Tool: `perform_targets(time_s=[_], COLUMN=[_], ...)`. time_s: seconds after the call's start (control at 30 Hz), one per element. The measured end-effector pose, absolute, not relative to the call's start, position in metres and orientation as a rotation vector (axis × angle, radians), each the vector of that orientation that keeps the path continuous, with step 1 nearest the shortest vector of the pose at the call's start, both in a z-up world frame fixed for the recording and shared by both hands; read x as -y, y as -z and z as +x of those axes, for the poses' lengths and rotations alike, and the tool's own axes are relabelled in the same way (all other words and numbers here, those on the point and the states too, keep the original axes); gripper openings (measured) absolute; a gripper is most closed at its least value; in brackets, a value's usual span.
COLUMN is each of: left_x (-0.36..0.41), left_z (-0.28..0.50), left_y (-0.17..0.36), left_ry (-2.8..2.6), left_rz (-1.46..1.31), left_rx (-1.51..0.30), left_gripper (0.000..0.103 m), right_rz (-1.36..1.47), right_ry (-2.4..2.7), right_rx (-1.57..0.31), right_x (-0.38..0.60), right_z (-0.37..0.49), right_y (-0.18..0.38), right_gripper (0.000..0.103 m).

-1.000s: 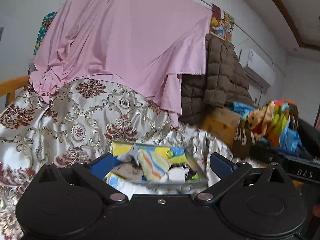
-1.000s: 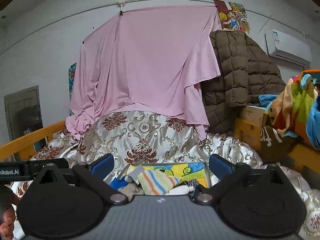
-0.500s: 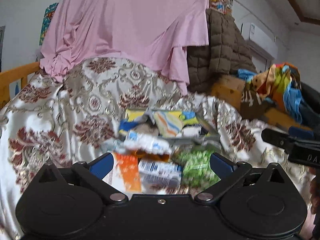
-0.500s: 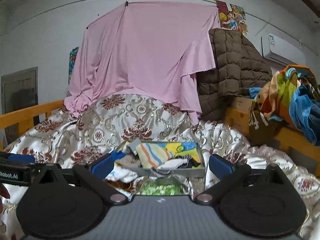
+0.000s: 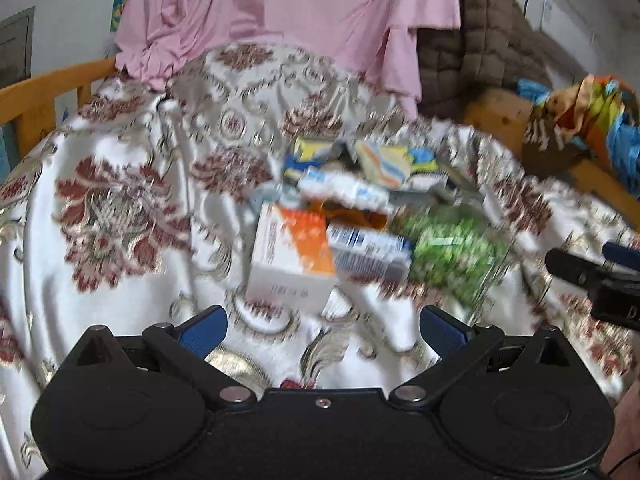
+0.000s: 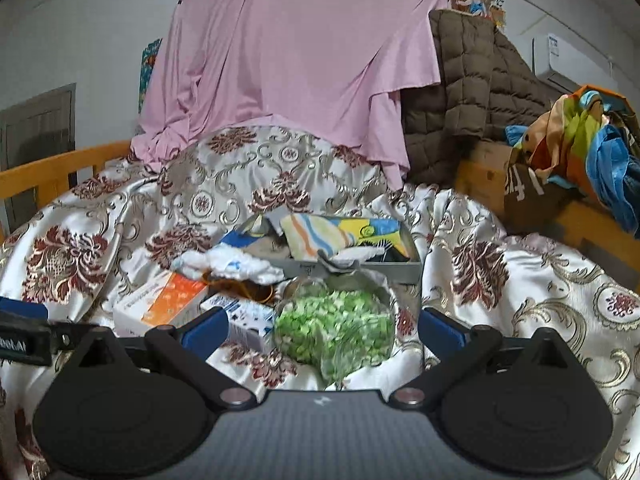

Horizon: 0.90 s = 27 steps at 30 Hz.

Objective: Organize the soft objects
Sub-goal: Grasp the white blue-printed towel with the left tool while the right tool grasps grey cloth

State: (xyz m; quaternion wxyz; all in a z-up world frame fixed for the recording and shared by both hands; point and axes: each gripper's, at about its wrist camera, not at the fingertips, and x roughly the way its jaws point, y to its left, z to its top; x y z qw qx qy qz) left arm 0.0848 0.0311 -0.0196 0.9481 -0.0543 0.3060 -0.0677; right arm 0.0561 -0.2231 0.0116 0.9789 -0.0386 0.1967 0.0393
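Both tools are empty. The left tool [image 5: 323,330] has its two blue pads spread wide and holds nothing, and the right tool [image 6: 323,330] is spread in the same way, just above the bag of green pieces [image 6: 334,330]. I judge that both are held apart because a soft thing is about to be chosen, not yet gripped.

The soft things lie near the middle of the bed [image 6: 520,280], on its patterned satin cover. A grey tray [image 6: 384,269] stands there, toward the head of the bed, and already holds a striped cloth [image 6: 316,234] and some other small textiles. A white and blue cloth [image 6: 228,264] hangs over the tray's left corner, half inside and half outside, so it probably needs to be pushed in.

In front of the tray, toward the foot of the bed, three things crowd the approach: an orange and white box [image 5: 292,256], a blue and white box [image 5: 370,254] touching it, and the bag of green pieces. The boxes look stiff and may be in the way. The left view is blurred, so fine details there I cannot tell.

A pink sheet [image 6: 296,60] and a brown quilted jacket [image 6: 472,92] hang behind the bed.
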Motion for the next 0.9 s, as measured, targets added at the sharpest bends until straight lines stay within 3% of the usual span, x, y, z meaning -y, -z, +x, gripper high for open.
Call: perform_targets(time_s=[0.9], left_x=[-0.036], left_z=[0.112], left_y=[0.036], left_ry=[0.012], left_rz=[-0.192], left_rx=[-0.727], left_gripper=[0.102], right_rz=[-0.045], right_ry=[-0.209], right_rx=[-0.538], right_x=[0.208], right_z=[0.090], right_y=[0.024], right_gripper=[0.103])
